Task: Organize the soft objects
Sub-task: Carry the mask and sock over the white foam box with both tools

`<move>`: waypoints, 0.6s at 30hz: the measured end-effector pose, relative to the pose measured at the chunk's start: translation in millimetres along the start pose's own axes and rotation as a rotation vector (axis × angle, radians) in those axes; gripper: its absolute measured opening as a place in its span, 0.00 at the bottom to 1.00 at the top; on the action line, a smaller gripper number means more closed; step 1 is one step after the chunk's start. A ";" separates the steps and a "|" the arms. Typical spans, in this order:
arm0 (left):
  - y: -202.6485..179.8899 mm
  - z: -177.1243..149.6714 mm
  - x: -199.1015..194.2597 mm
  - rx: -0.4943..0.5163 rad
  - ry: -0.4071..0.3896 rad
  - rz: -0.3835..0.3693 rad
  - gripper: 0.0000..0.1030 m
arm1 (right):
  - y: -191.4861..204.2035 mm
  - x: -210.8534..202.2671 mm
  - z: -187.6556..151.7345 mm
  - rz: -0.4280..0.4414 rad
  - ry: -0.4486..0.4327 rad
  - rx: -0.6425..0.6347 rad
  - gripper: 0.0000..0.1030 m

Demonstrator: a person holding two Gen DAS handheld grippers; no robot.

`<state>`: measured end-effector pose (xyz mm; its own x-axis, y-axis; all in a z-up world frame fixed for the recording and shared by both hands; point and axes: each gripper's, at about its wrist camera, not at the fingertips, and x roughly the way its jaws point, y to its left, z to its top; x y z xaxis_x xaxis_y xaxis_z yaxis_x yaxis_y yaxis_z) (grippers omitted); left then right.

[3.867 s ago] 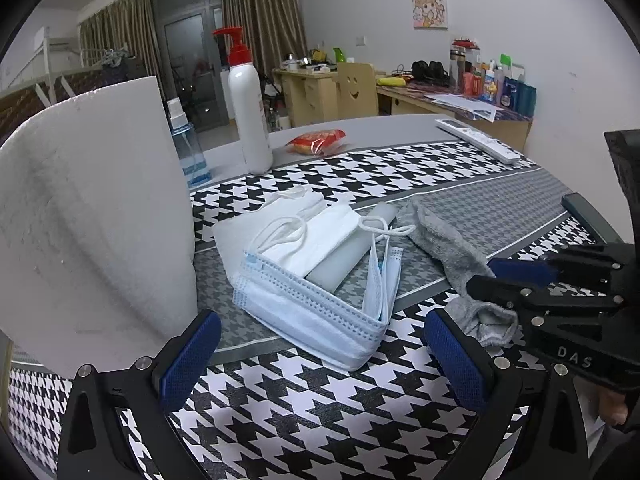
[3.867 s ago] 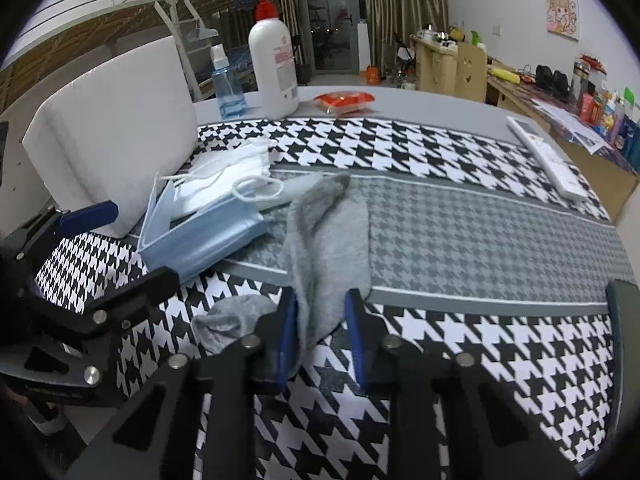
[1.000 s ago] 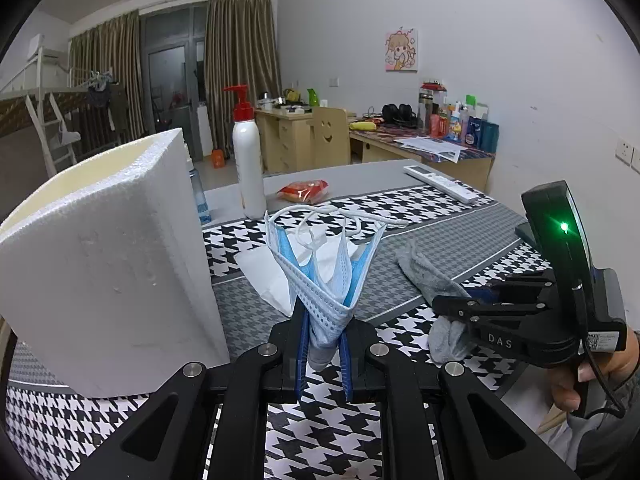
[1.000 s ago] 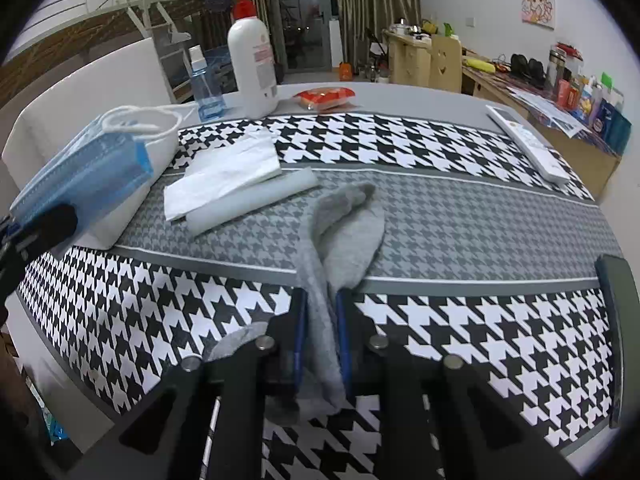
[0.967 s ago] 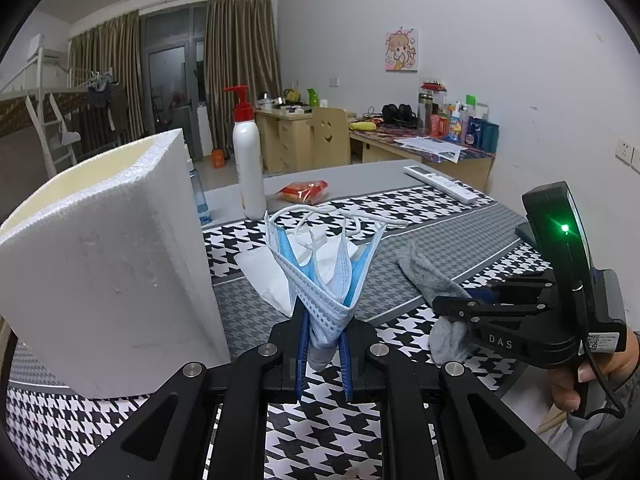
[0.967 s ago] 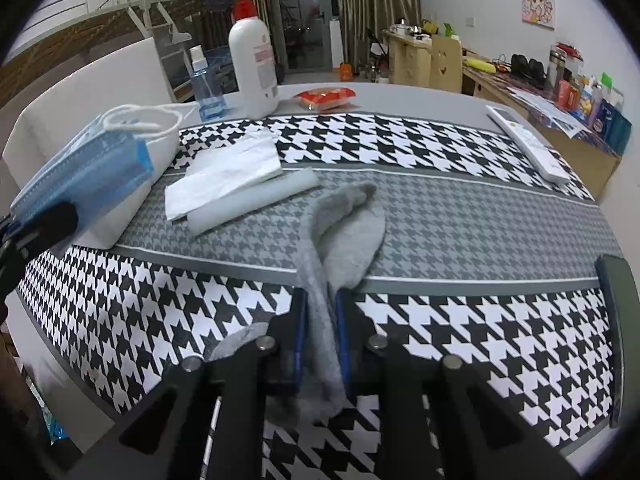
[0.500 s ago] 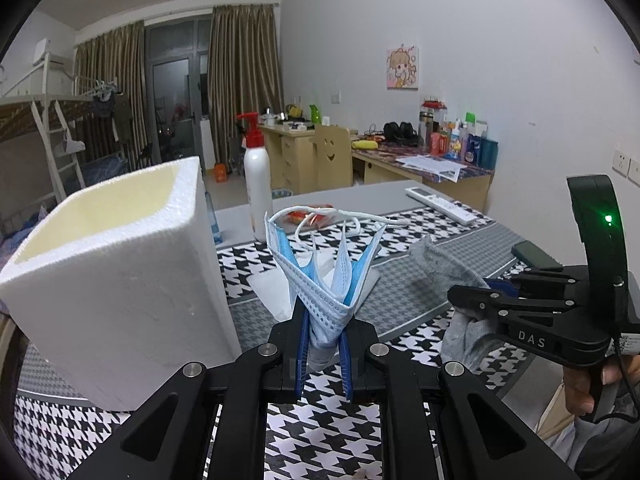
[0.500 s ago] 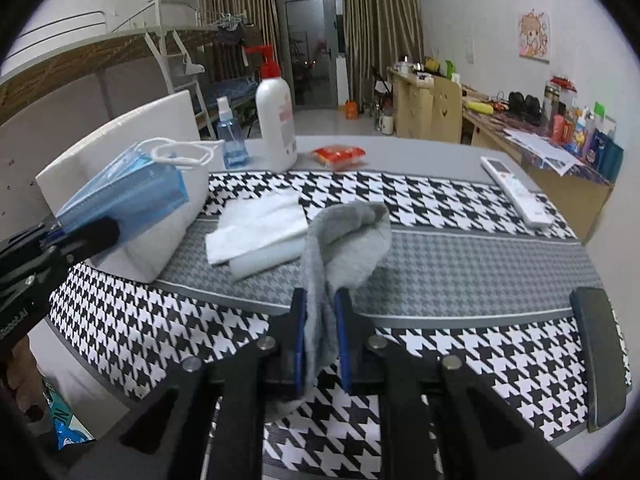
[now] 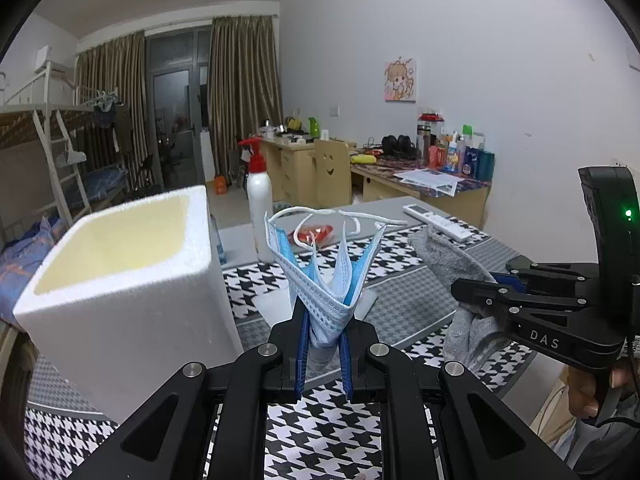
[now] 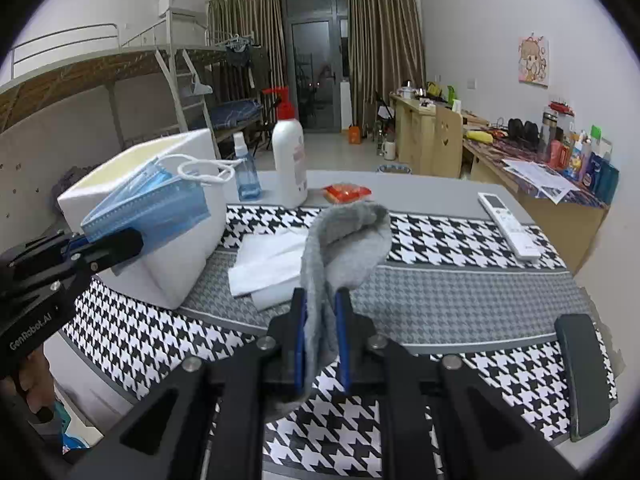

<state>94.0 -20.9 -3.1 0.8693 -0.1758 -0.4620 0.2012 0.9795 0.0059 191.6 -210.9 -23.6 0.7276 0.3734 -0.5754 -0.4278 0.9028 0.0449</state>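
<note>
Left gripper pinches masks, centre frame, raised beside foam box. Right gripper pinches grey sock, lifted off worktop. Box looks empty; nothing stowed yet. Tissues lie on worktop.

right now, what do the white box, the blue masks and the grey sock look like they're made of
White box: looks like expanded foam, matte with a pebbly, beaded surface and thick walls.
Blue masks: seemingly thin non-woven fabric, pleated, with stitched dotted edges and white elastic loops.
Grey sock: soft knit, probably cotton blend, fuzzy and limp, drooping over where it is pinched.
</note>
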 end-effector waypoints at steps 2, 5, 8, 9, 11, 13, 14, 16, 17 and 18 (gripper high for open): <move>0.6 1.8 -3.9 0.003 -0.010 -0.005 0.14 | 0.8 -4.0 3.3 0.002 -0.013 0.004 0.17; 5.5 6.9 -9.4 -0.007 -0.026 -0.008 0.14 | 4.2 -8.4 8.2 0.001 -0.032 -0.003 0.17; 8.9 12.4 -11.7 -0.007 -0.036 -0.011 0.14 | 5.8 -9.9 12.8 0.003 -0.041 -0.001 0.17; 10.8 14.7 -12.1 -0.009 -0.037 -0.014 0.14 | 6.3 -9.6 14.8 0.001 -0.041 0.001 0.17; 12.8 19.3 -12.2 -0.012 -0.042 -0.012 0.14 | 5.7 -9.8 19.0 0.003 -0.042 0.008 0.17; 15.2 23.3 -12.7 -0.023 -0.050 -0.007 0.14 | 5.1 -11.0 23.5 0.007 -0.051 0.012 0.17; 17.1 24.9 -12.7 -0.028 -0.053 -0.007 0.14 | 5.4 -11.7 26.5 0.007 -0.058 0.011 0.17; 18.9 27.5 -11.1 -0.030 -0.052 -0.008 0.14 | 6.5 -12.3 30.2 0.011 -0.067 0.009 0.17; 18.9 29.3 -9.9 -0.030 -0.050 -0.007 0.14 | 7.2 -11.9 32.5 0.014 -0.072 0.007 0.17; 20.0 31.0 -8.8 -0.030 -0.050 -0.009 0.14 | 8.2 -11.4 34.6 0.016 -0.074 0.004 0.17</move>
<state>104.4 -2.8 28.6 0.8894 -0.1882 -0.4166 0.1959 0.9803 -0.0247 198.3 -200.3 11.6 0.7587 0.4026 -0.5122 -0.4379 0.8972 0.0566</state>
